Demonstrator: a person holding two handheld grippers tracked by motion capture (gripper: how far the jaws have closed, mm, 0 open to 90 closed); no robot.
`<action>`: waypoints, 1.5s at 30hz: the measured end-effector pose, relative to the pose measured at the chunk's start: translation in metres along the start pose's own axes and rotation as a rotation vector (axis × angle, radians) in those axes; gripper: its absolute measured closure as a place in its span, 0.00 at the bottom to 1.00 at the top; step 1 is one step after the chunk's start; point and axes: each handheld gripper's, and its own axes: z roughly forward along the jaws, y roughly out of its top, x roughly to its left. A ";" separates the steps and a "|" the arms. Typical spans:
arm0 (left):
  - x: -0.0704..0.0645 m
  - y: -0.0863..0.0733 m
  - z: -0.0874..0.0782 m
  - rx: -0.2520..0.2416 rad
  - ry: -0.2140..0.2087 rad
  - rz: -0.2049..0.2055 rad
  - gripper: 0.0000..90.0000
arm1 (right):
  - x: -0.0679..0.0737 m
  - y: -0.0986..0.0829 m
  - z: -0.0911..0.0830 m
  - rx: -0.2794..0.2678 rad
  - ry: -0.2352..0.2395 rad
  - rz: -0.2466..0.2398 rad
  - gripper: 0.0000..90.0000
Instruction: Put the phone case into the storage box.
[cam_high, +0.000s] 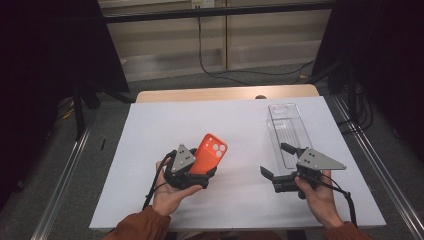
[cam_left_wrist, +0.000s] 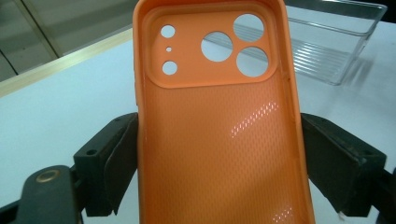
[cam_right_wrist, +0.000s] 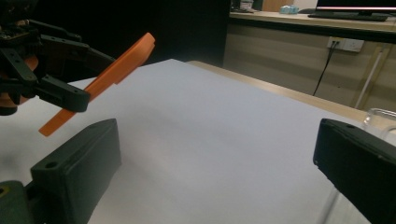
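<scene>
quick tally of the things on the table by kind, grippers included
orange silicone phone case: 1, clamped in the left gripper
clear ribbed plastic tray: 1, lying on the white table sheet
black two-jaw grippers: 2, the left one and the right gripper, which is open and holds nothing
total: 4

Wooden worktop (cam_high: 227, 93) under a white sheet (cam_high: 150, 150) covering nearly all of it, bare wood along the far edge. Clear tray (cam_high: 285, 125) lying lengthwise on the sheet's right side.
</scene>
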 end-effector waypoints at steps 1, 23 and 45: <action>-0.001 0.001 -0.002 -0.002 0.006 0.009 0.18 | 0.002 0.002 0.002 0.002 0.012 0.008 0.00; -0.015 -0.005 0.006 -0.003 0.083 0.071 0.18 | 0.029 0.028 0.044 0.069 0.086 0.082 0.02; -0.036 0.003 0.030 0.012 0.132 0.183 0.18 | 0.028 0.050 0.057 0.314 0.059 0.115 0.07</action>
